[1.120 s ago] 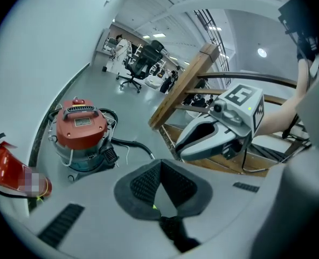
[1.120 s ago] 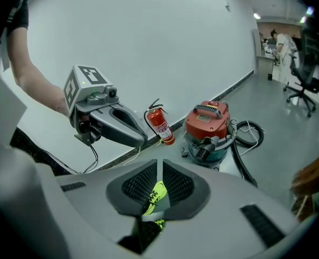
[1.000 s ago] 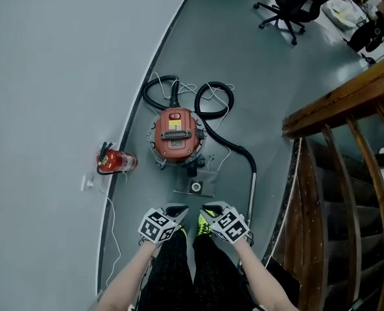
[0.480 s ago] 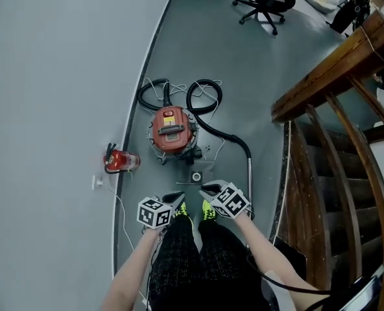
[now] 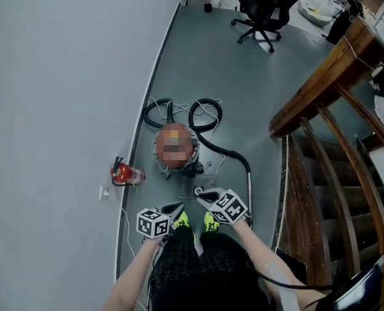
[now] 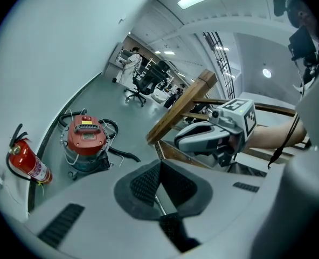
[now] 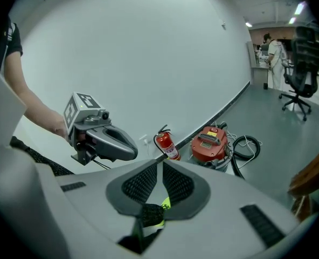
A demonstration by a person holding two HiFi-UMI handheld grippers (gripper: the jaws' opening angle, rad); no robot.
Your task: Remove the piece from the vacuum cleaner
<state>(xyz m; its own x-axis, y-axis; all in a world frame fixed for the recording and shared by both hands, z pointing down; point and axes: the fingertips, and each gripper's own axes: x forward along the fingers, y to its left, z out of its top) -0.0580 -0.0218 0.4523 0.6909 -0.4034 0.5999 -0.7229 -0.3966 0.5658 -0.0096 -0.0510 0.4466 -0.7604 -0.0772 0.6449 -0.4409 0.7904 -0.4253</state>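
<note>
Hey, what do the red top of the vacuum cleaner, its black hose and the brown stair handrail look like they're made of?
Red top of the vacuum cleaner: probably moulded plastic with a satin finish, given its even colour and rounded edges.
Black hose: likely flexible rubber or plastic with a dull finish, since it bends in loose curves.
Brown stair handrail: apparently varnished wood, with a warm streaky tone and squared edges.

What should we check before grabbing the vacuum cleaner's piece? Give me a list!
1. Left gripper empty: ok.
2. Right gripper empty: ok.
3. Grippers open for grabbing: not ok, both are shut.
4. Round red vacuum cleaner standing upright: ok.
5. Grippers close to it: not ok, both are up by the person's legs.
6. Red fire extinguisher out of the way: ok, it lies by the grey wall.
</note>
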